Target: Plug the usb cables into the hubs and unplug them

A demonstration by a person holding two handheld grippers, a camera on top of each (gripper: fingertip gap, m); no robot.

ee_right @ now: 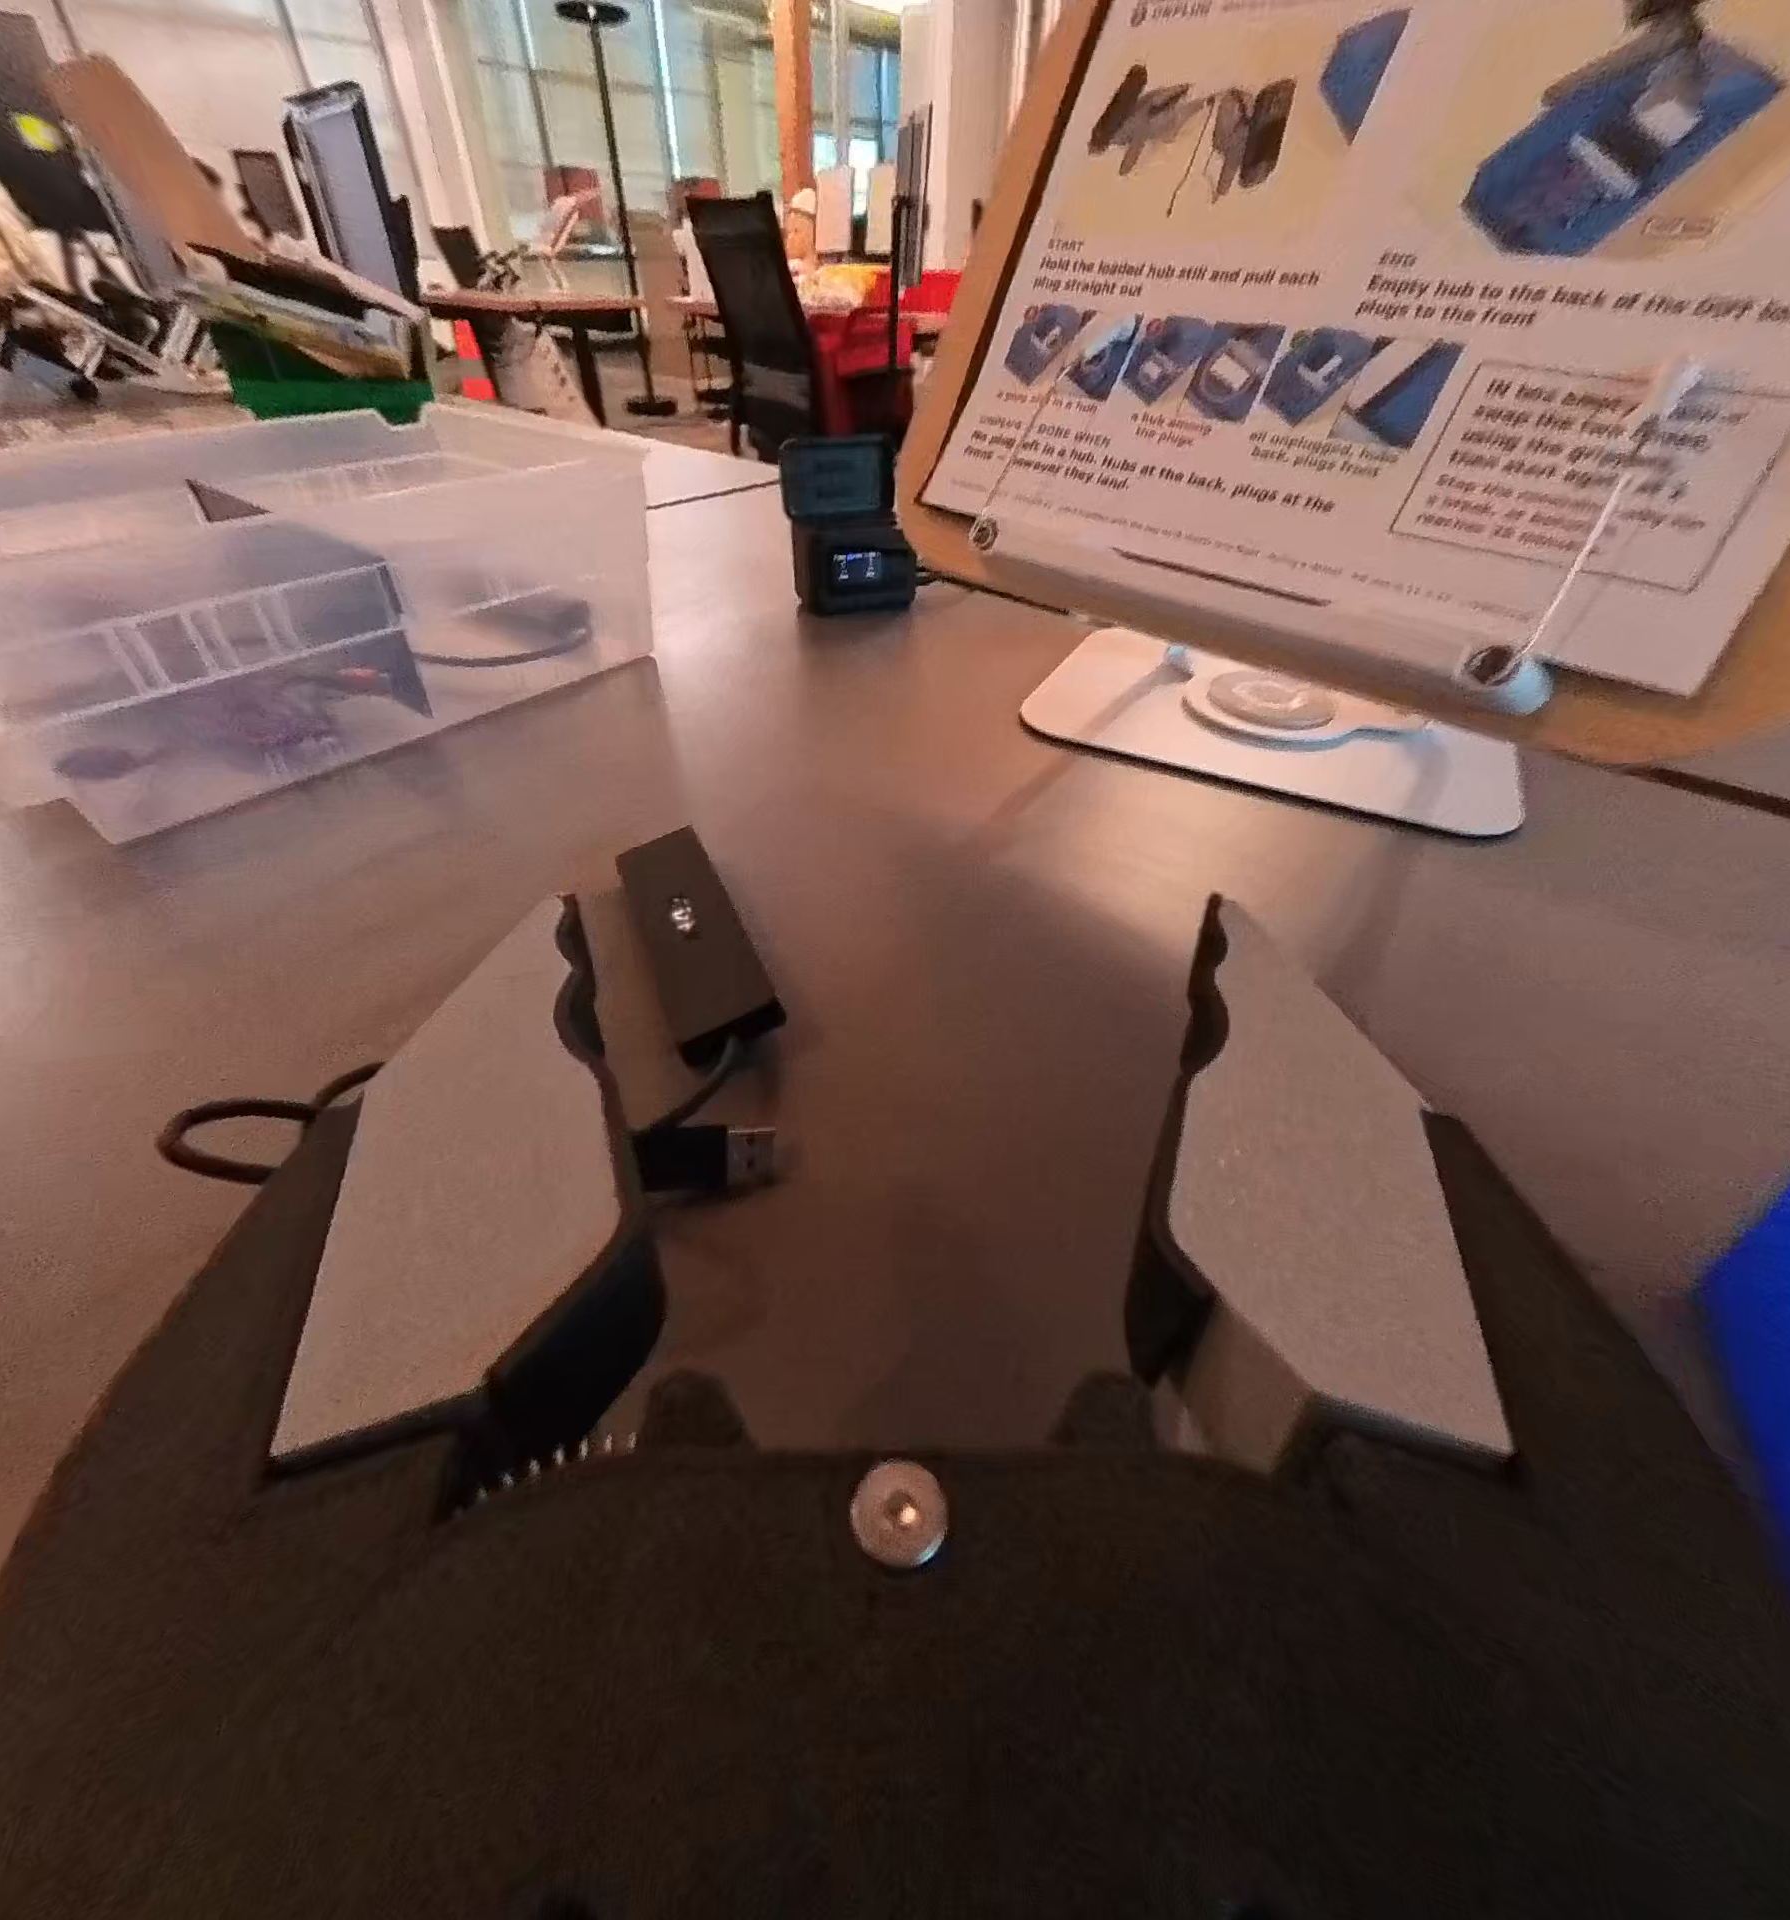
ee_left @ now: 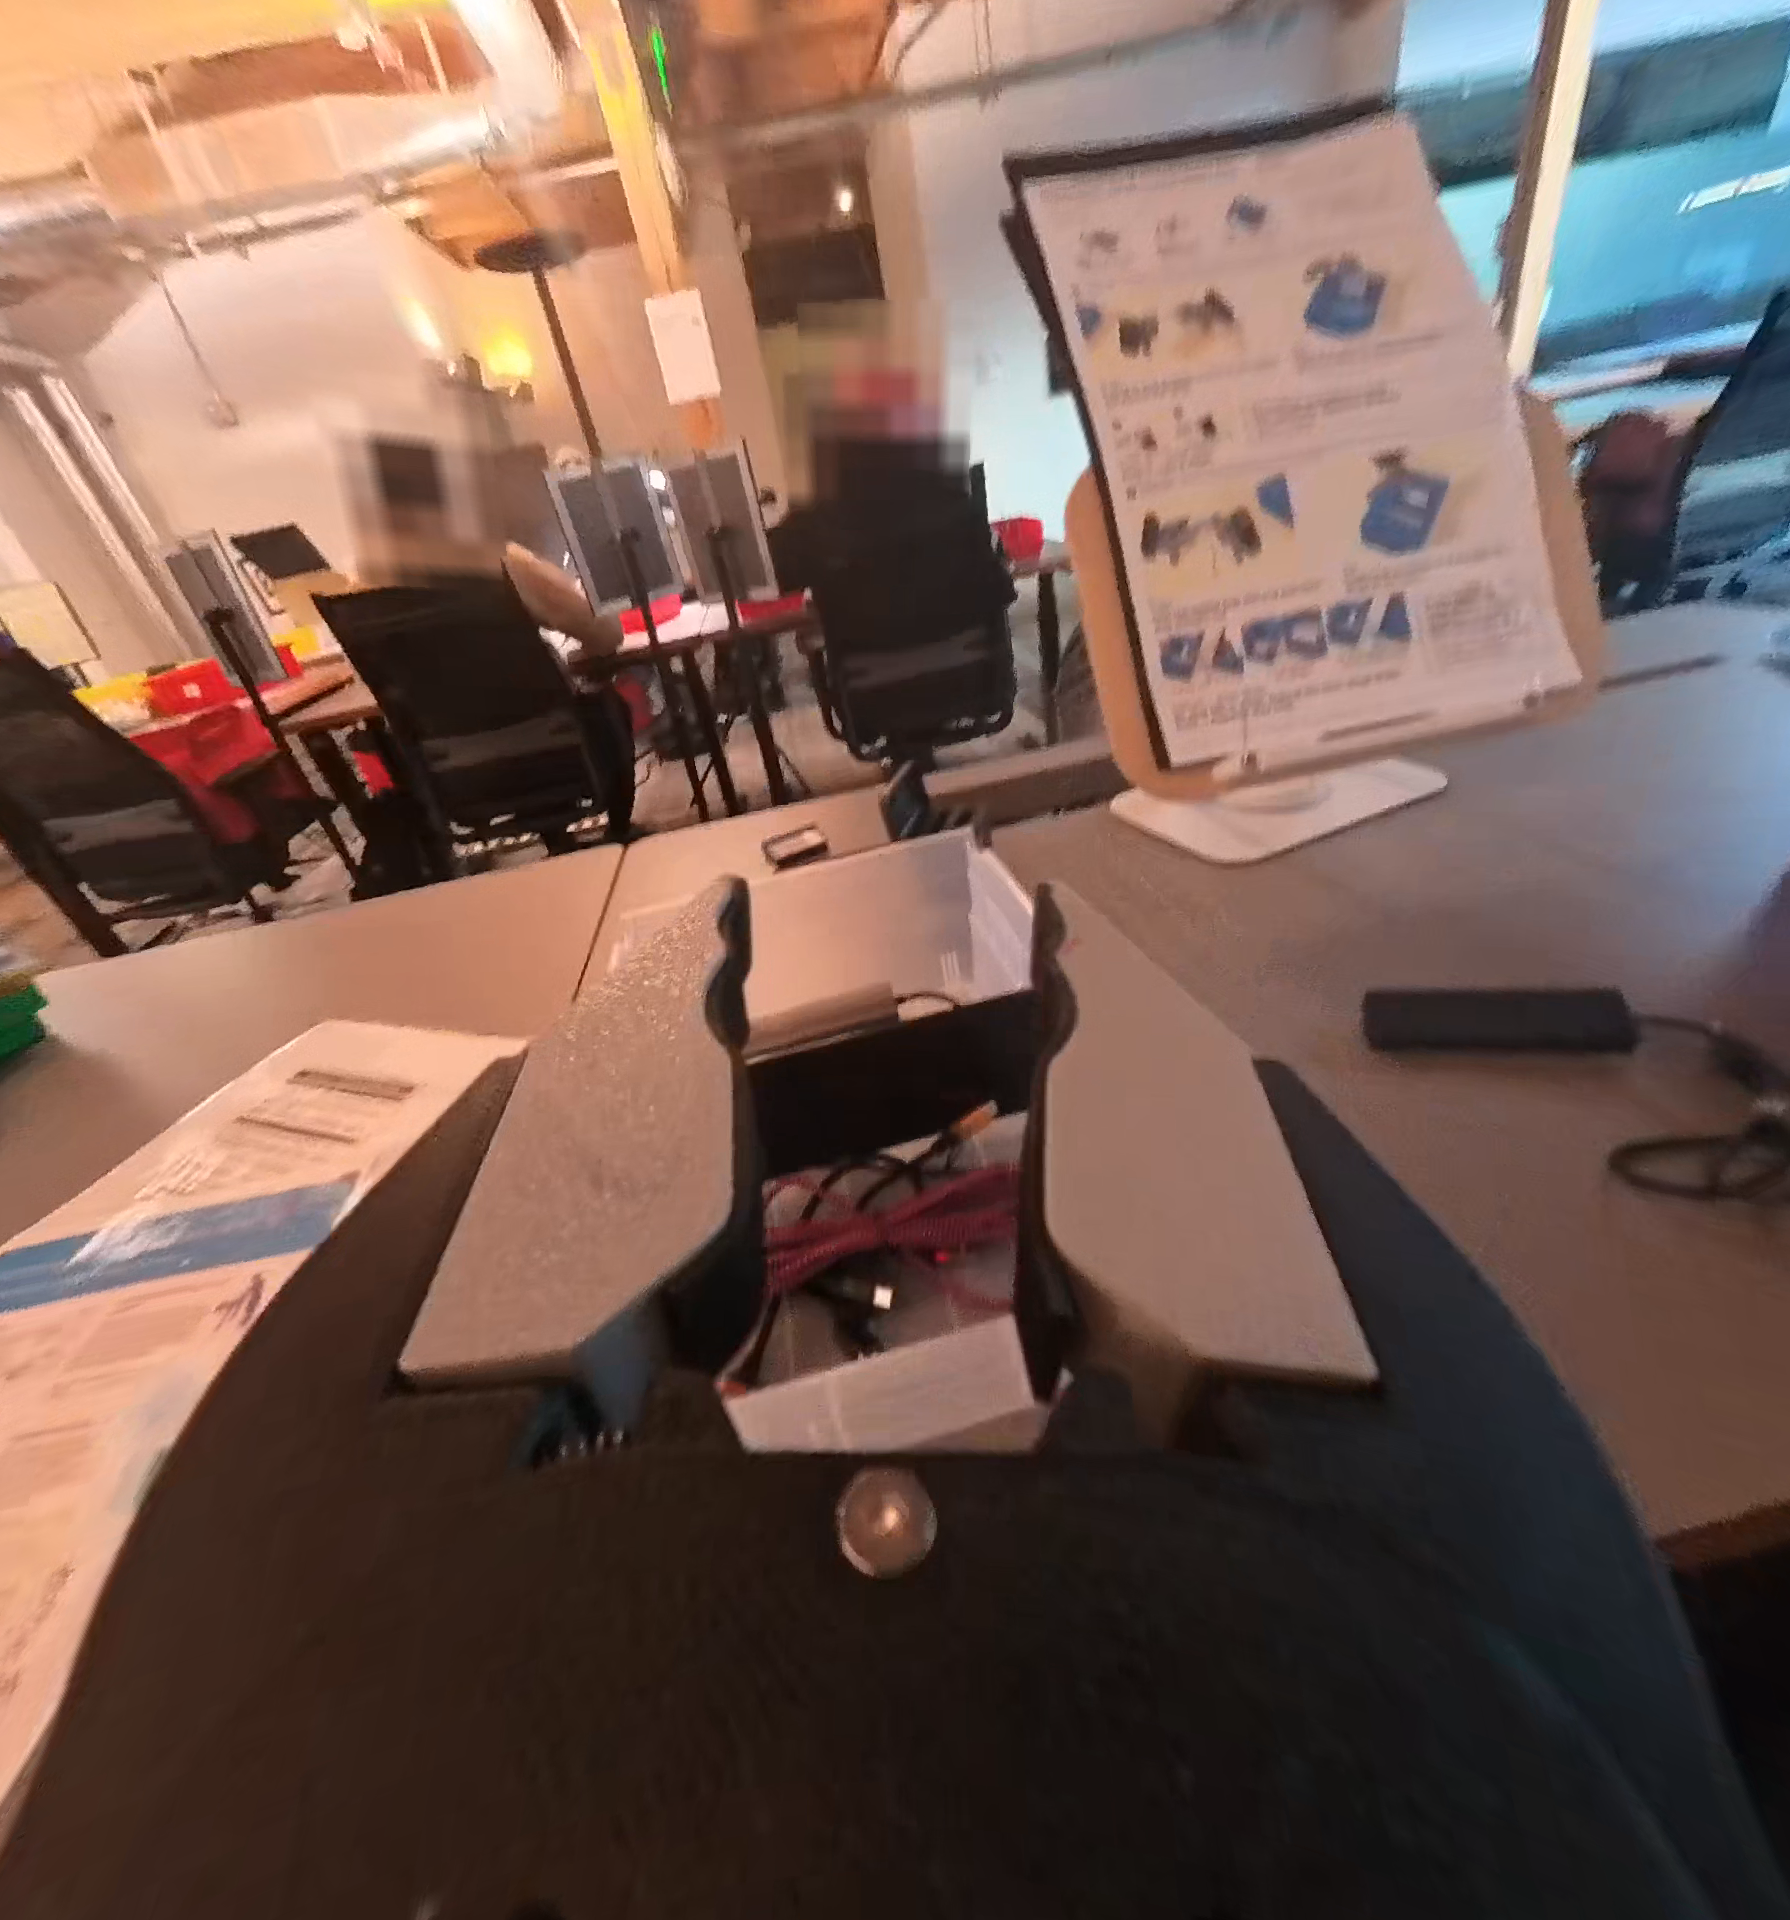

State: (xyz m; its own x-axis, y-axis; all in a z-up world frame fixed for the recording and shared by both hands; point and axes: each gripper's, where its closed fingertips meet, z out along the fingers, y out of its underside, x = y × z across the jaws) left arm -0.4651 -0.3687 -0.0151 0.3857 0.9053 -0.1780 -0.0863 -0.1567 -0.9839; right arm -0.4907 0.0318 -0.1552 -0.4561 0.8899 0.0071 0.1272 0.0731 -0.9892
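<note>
Left wrist view: the left hand-held gripper (ee_left: 886, 935) hangs spread and empty over a clear bin (ee_left: 984, 904) of limp, tangle-prone cables (ee_left: 886, 1226); best pinched at a rigid plug.

Right wrist view: the right hand-held gripper (ee_right: 886, 925), spread and empty, nears a light, stiff black hub (ee_right: 699, 940) on the tabletop (ee_right: 974, 935); its long sides likely suit a grip.

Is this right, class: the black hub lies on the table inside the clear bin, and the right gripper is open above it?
Not quite. The black hub lies on the bare table, outside the clear bin, which sits farther back to the left. The right wrist view shows this. The right gripper is indeed open above it.
</note>
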